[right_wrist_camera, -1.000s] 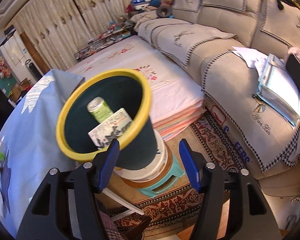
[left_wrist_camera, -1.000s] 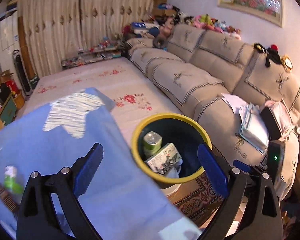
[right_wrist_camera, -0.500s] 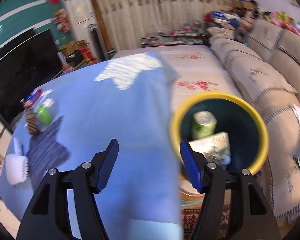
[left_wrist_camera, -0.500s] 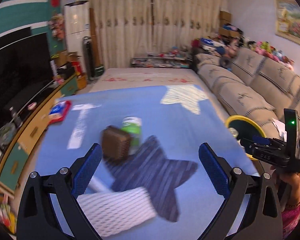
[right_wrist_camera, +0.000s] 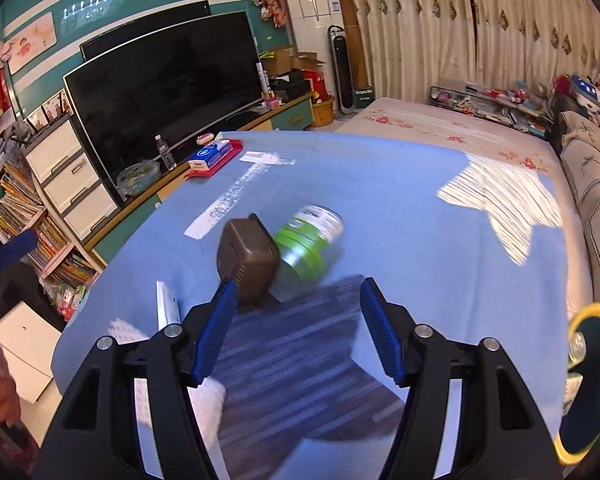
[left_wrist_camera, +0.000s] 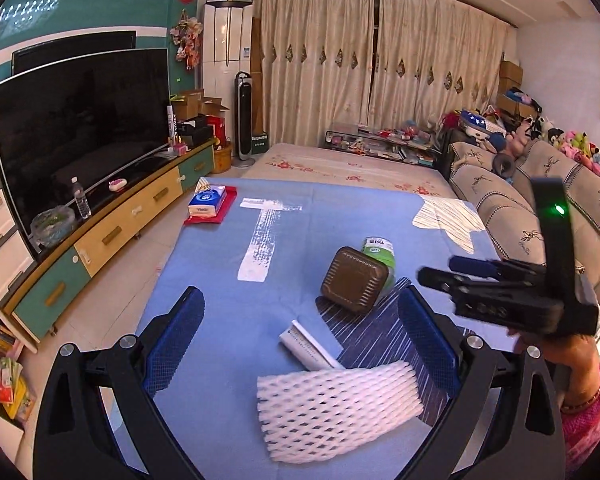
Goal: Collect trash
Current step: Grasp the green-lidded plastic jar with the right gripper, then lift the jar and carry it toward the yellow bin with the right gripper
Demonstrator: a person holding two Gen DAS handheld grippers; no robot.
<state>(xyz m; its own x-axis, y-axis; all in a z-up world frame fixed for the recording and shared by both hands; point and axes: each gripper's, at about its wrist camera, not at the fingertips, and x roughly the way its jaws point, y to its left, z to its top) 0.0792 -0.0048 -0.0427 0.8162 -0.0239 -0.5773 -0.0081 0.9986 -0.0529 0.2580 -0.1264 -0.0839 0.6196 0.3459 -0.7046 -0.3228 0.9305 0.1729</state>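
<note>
Only fragments of print show on the green-labelled clear plastic jar (left_wrist_camera: 378, 258) lying on the blue-clothed table (left_wrist_camera: 340, 216) — none legible. A brown ribbed square tub (left_wrist_camera: 354, 280) touches it at seven o'clock; a white foam mesh sleeve (left_wrist_camera: 336, 410) and white paper roll (left_wrist_camera: 310, 346) lie nearer. The yellow-rimmed dark bin (right_wrist_camera: 588, 380) sits at four o'clock off the table. Both the left gripper (left_wrist_camera: 300, 344) and right gripper (right_wrist_camera: 296, 328) hover with jaws wide, empty — the right's tips just short of the tub.

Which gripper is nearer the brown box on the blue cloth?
Right. The right gripper hovers just short of the brown box; the left gripper sits farther back, over the white foam net.
</note>
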